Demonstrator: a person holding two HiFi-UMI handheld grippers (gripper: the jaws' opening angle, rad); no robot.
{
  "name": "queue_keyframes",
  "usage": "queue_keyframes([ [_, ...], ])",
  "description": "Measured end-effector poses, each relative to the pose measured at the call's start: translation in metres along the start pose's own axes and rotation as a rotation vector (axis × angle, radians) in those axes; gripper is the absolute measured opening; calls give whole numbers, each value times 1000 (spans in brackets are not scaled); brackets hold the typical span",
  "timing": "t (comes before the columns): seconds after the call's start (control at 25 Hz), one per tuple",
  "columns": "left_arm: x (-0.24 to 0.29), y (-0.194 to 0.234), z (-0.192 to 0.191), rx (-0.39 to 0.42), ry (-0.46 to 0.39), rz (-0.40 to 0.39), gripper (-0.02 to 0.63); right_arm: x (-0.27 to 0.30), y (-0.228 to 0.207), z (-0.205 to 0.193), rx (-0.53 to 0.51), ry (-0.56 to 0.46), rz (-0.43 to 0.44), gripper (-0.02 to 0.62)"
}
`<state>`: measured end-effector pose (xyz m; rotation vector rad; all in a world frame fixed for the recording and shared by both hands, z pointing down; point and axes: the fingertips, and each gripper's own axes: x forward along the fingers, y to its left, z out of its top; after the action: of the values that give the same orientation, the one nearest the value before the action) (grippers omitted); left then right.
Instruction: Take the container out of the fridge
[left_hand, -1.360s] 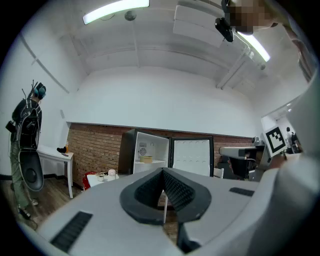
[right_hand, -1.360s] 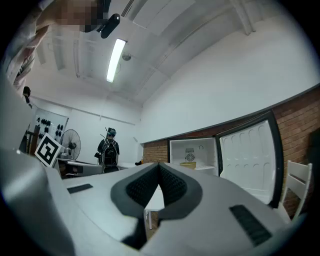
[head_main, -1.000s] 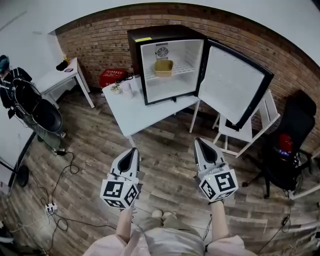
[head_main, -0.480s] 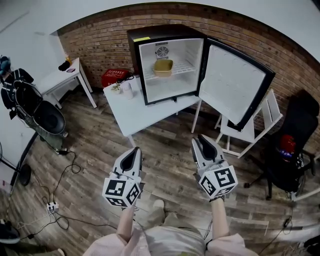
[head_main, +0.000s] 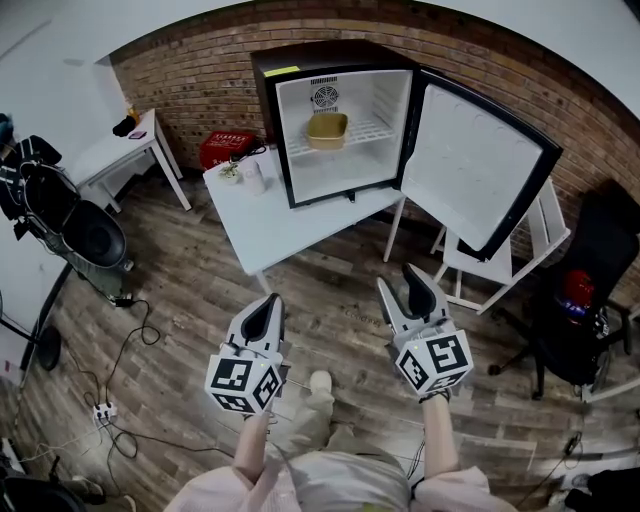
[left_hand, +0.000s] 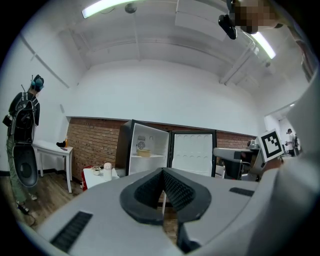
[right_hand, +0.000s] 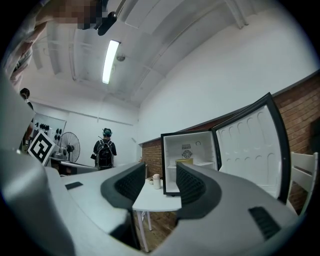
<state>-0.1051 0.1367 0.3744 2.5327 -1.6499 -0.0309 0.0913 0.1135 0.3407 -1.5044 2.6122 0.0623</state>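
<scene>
The task has barely begun. The fridge (head_main: 340, 120) stands at 12 o'clock in the head view on a white surface (head_main: 270, 230). Its door (head_main: 480, 170) is already swung wide toward 2 o'clock, so the opening step is done. The container (head_main: 327, 130), a yellowish tub, sits untouched on the wire shelf (head_main: 365, 135) inside.

Both grippers are well apart from it, low over the wooden floor (head_main: 200, 290). The left gripper (head_main: 268, 302) is at 7 o'clock with its jaws pressed together on nothing. The right gripper (head_main: 400, 283) is at 5 o'clock with its jaws spread; they have just been opening, and nothing is between them.

What appears to remain is to close the distance to the fridge, reach onto the shelf, grip the container and draw it out. With its jaws ready, the right gripper looks the likelier one for the grasp.
</scene>
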Motion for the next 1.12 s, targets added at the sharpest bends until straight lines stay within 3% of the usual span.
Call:
queue_keyframes([
  [0.24,38,24,-2,-11,10,2,-9,41,-15,-14,10,11,9,206],
  [1.12,197,104,9,-51,30,-77,-9,188,-69,-41,4,67,31,204],
])
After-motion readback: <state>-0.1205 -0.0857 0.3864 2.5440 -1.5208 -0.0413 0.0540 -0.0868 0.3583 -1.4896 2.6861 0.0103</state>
